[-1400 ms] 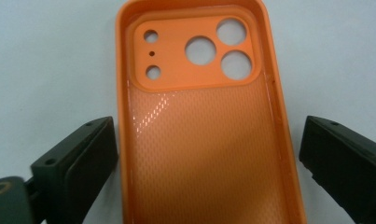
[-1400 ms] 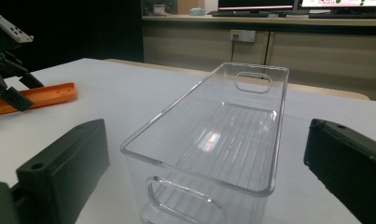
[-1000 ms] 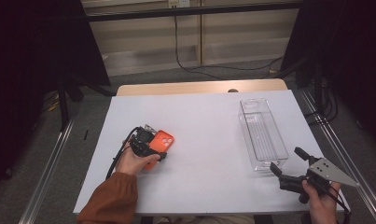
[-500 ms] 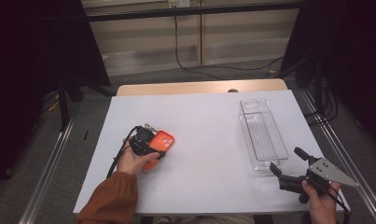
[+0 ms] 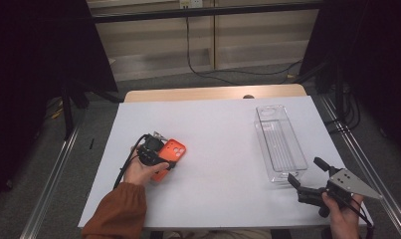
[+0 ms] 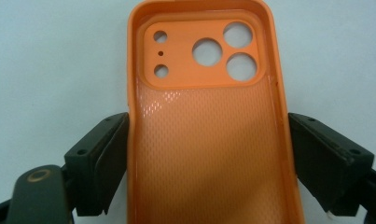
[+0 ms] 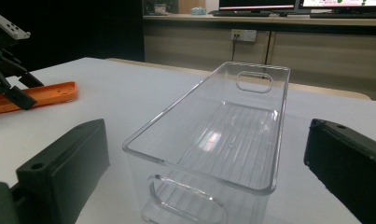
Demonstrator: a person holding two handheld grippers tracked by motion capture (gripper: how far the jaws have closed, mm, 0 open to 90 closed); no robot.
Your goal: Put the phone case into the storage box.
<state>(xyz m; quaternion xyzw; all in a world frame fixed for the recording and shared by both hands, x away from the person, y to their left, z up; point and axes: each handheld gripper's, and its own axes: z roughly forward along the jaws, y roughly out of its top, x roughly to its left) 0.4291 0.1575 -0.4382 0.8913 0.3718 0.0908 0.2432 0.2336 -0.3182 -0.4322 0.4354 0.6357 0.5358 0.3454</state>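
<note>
An orange phone case (image 6: 209, 140) lies inside-up on the white table, its camera cut-outs at the far end. My left gripper (image 6: 209, 154) has just been closing on it, and both black pads now press against its long sides. In the high view the case (image 5: 174, 150) sits left of centre under the left gripper (image 5: 155, 154), held by a hand in a rust sleeve. My right gripper (image 5: 304, 169) rests near the front right corner with its jaws wide open. Nothing is held between them, and they face the near end of a clear plastic bin (image 7: 223, 135).
The clear bin (image 5: 280, 144) stands lengthwise at the right of the white table (image 5: 228, 199), empty, with handle cut-outs at both ends. A wooden strip (image 5: 213, 93) runs along the table's far edge. Metal rails flank both sides.
</note>
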